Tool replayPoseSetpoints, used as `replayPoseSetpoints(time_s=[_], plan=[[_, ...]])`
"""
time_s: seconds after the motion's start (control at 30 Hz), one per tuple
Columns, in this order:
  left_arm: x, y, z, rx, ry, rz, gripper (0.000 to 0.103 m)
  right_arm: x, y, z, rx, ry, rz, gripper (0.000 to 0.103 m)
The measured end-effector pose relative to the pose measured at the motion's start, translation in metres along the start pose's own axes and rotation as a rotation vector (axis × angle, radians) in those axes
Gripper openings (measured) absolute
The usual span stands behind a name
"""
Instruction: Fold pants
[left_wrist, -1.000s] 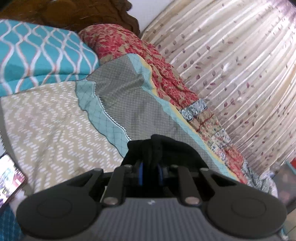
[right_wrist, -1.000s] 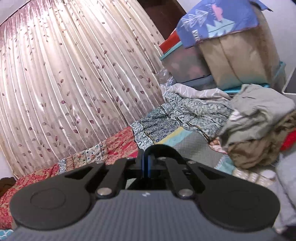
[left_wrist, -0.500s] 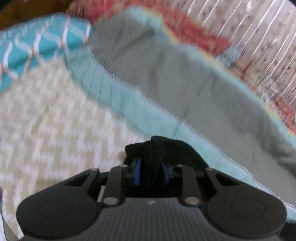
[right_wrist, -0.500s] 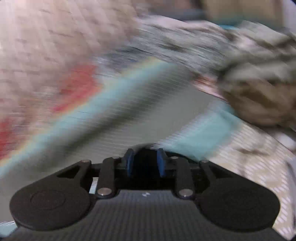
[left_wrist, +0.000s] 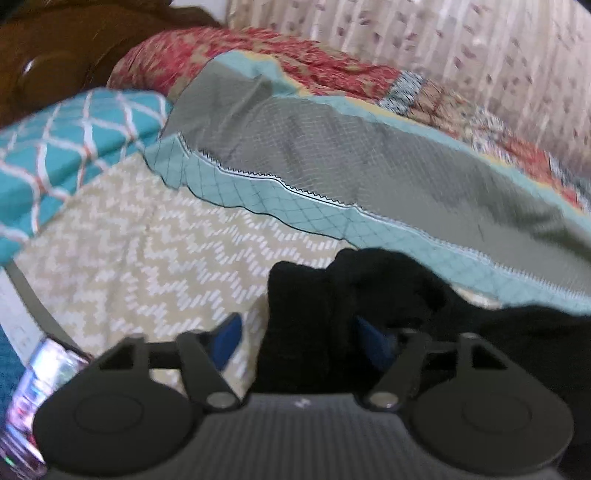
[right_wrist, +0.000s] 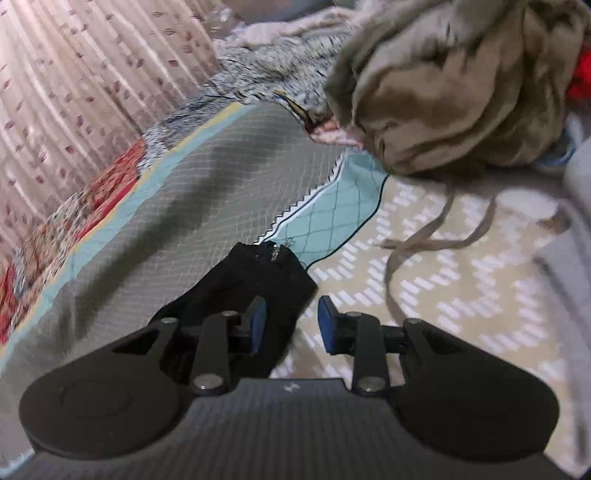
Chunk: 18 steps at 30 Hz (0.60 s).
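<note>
Both grippers sit low over the bed, jaws spread. The black pants (left_wrist: 317, 317) bunch up between the left gripper (left_wrist: 299, 332) pads, nothing pinching them. Off the right gripper (right_wrist: 290, 321), the pants' edge lies just ahead-left on the quilt (right_wrist: 192, 192), free. This looks like the lay-down step; next comes regripping an edge to fold across.

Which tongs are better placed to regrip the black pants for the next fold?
Left, probably. The left tongs stand open around a bunched part of the black pants; the right tongs are open with pants only beside one finger.
</note>
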<state>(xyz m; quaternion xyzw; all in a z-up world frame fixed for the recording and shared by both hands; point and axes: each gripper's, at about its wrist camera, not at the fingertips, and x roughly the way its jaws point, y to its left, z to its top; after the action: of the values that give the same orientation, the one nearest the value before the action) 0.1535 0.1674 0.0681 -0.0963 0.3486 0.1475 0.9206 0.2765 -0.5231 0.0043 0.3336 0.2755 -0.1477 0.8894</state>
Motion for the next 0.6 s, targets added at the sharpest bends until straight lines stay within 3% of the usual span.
replayPoseSetpoints(time_s=[0.1,0.17,0.27,0.3,0.4,0.43,0.47,0.53,0.6], plan=[[0.013,-0.005,0.011,0.049,0.024,0.048,0.073,0.025,0.000,0.000,0.067,0.035,0.010,0.040],[0.028,-0.009,0.028,0.047,0.031,0.054,0.068,0.029,0.011,0.002,0.008,0.029,-0.021,0.023],[0.044,-0.011,0.048,0.003,0.036,0.087,0.068,0.002,0.026,0.008,-0.076,-0.108,-0.133,0.021],[0.046,-0.011,0.052,-0.017,0.034,0.090,0.068,-0.011,0.023,0.012,-0.095,-0.163,-0.213,0.021],[0.043,-0.010,0.053,-0.036,0.021,0.038,0.080,-0.018,0.004,0.013,-0.154,-0.154,-0.415,0.023],[0.041,-0.012,0.051,-0.017,0.014,0.044,0.079,-0.019,-0.005,0.011,-0.151,-0.113,-0.428,0.028],[0.041,-0.013,0.050,0.001,0.013,0.048,0.079,-0.021,-0.010,0.009,-0.149,-0.083,-0.424,0.044],[0.039,-0.011,0.048,0.015,0.013,0.031,0.080,-0.038,-0.012,0.002,-0.156,-0.113,-0.439,0.060],[0.037,-0.007,0.051,0.013,0.004,0.017,0.089,-0.063,-0.013,-0.007,-0.140,-0.159,-0.409,0.063]])
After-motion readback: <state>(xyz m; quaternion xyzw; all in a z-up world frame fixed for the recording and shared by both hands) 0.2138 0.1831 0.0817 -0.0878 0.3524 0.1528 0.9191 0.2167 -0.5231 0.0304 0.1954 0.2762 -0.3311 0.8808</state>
